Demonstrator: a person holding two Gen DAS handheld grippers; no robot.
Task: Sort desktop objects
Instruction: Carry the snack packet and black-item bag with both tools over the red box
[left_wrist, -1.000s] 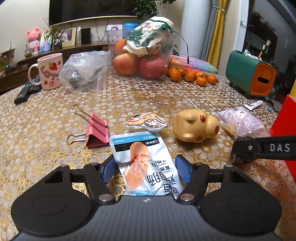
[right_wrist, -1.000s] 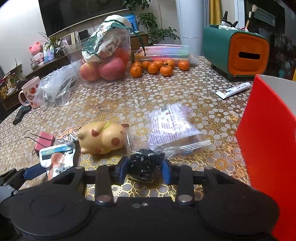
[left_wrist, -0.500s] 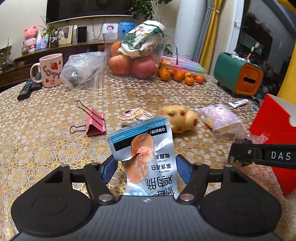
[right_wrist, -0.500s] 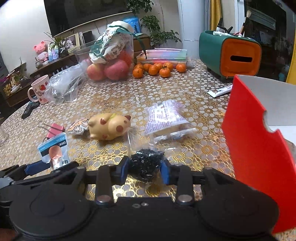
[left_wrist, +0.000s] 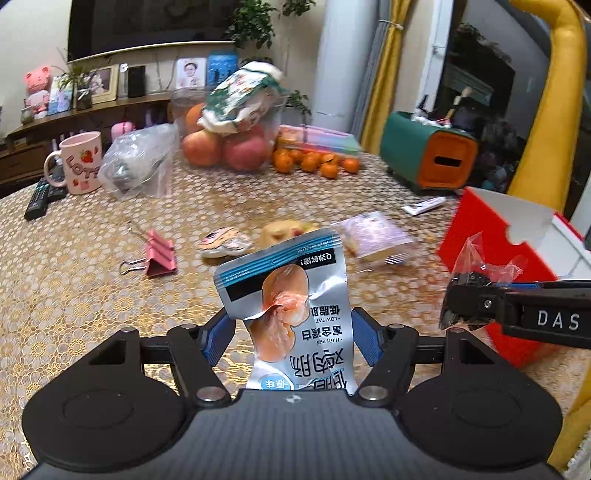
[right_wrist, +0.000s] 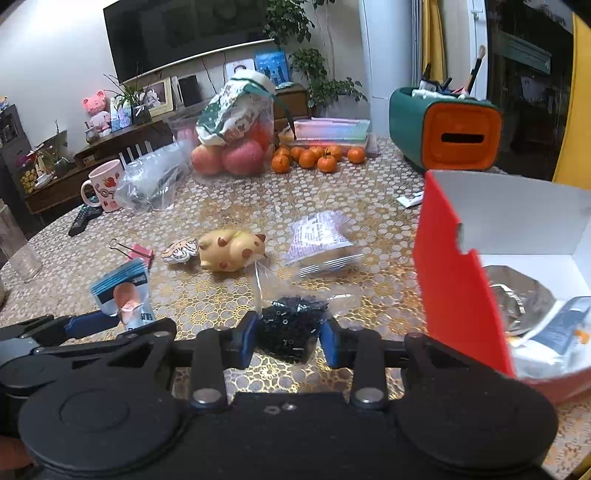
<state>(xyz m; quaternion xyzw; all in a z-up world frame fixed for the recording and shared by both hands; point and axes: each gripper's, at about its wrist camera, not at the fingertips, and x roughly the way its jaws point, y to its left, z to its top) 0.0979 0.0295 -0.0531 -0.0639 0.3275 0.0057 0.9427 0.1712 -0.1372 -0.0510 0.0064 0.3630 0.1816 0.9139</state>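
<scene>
Left gripper (left_wrist: 291, 339): blue pads pinched on a silver snack packet (left_wrist: 286, 295), which stands upright between them, lifted off the table.
Right gripper (right_wrist: 290, 338): pads pressed onto a clear bag of small black parts (right_wrist: 291, 325); the bag's loose plastic sticks up in front of it.
Table (right_wrist: 229, 199): round, covered by a gold cloth with a honeycomb and flower pattern.
Red box (right_wrist: 458, 280): at the right edge of the table, open, white inside, a silver packet and other wrappers lying in it; just right of the bag of parts.
Middle of the table: a yellow spotted pig toy (right_wrist: 231, 251) touching a small striped tiger figure (right_wrist: 179, 253); a pink binder clip (left_wrist: 157, 253) to their left; a clear packet with purple print (right_wrist: 321, 240) to their right.
Far side: a bag of apples (left_wrist: 231, 144) with a printed cloth bundle on top, loose tangerines (left_wrist: 314, 164) beside it, a flat pastel box behind them.
Far left: a pink strawberry mug (left_wrist: 79, 162), a crumpled clear bag (left_wrist: 138, 162) near it, remote controls (left_wrist: 38, 195) by the edge.
Far right: a green and orange holder (right_wrist: 447, 134) with brushes in it; a white tube (left_wrist: 424, 205) lying before it.
Room: a dark television on the wall, a wooden shelf with photo frames, a pink piggy figure and plants; yellow curtains to the right.
</scene>
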